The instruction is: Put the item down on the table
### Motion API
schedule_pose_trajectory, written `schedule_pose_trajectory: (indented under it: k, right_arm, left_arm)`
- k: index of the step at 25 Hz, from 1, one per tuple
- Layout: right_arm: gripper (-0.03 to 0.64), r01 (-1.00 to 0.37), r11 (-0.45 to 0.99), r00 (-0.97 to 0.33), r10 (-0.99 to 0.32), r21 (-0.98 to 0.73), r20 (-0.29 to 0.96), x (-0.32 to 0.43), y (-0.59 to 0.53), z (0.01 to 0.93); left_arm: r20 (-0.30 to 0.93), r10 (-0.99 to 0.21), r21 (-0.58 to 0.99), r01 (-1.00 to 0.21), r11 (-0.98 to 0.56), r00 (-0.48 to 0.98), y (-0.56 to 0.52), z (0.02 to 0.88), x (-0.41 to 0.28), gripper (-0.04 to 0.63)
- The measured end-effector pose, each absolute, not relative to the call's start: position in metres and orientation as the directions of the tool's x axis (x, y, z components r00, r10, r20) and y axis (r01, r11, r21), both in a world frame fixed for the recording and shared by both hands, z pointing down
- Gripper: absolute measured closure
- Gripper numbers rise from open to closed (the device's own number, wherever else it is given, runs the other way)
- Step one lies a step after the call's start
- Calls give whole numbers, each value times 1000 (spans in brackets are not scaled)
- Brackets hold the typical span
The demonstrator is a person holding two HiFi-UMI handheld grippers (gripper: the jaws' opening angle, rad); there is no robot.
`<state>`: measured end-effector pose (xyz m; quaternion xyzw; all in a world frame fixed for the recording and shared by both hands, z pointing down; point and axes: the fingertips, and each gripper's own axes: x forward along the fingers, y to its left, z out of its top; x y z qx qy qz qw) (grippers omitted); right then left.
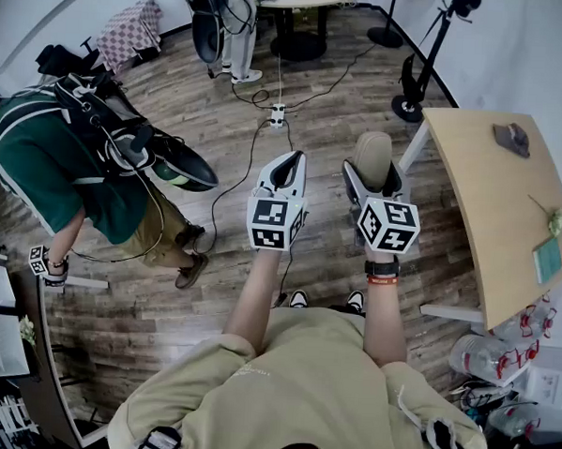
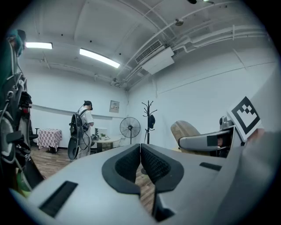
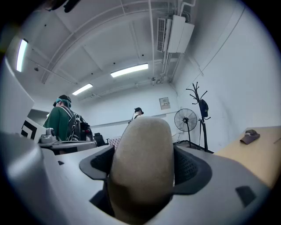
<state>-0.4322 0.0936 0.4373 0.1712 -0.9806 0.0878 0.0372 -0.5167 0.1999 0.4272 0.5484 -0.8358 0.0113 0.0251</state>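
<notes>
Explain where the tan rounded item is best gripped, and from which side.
Probably across its two long flanks, coming from its rear end. The tan item is elongated with a rounded tip, so its sides give the steadiest hold; the right gripper holds it so, tip projecting forward past the jaws.

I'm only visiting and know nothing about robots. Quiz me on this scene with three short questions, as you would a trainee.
1. True or false: the left gripper has its jaws together with nothing between them.
2. Which gripper holds the tan rounded item? A) left B) right gripper
3. Fill in: the wooden table stands on the person's ____ side.
Key: 1 true; 2 B; 3 right.
</notes>
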Motion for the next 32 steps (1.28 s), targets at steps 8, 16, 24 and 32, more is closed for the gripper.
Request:
schedule_pose_trajectory:
  k: [8, 16, 24, 32]
  right_arm:
    - [196, -420, 892, -907, -409, -169, 97, -385, 44, 431]
    - [196, -615, 767, -788, -604, -185, 116, -292, -29, 427]
    - [196, -748, 622, -655, -747, -231, 113, -169, -117, 412]
    - [196, -784, 548, -598, -794, -292, 114, -82, -171, 416]
  left_arm:
    - [68, -953, 22, -955, 296, -294, 136, 427, -478, 571]
    - [80, -994, 36, -996, 76, -73, 43, 422, -407, 571]
    - [80, -988, 37, -991, -132, 135, -64, 406, -298, 571]
    - [88, -959, 33, -963, -267, 269, -137, 402, -204, 571]
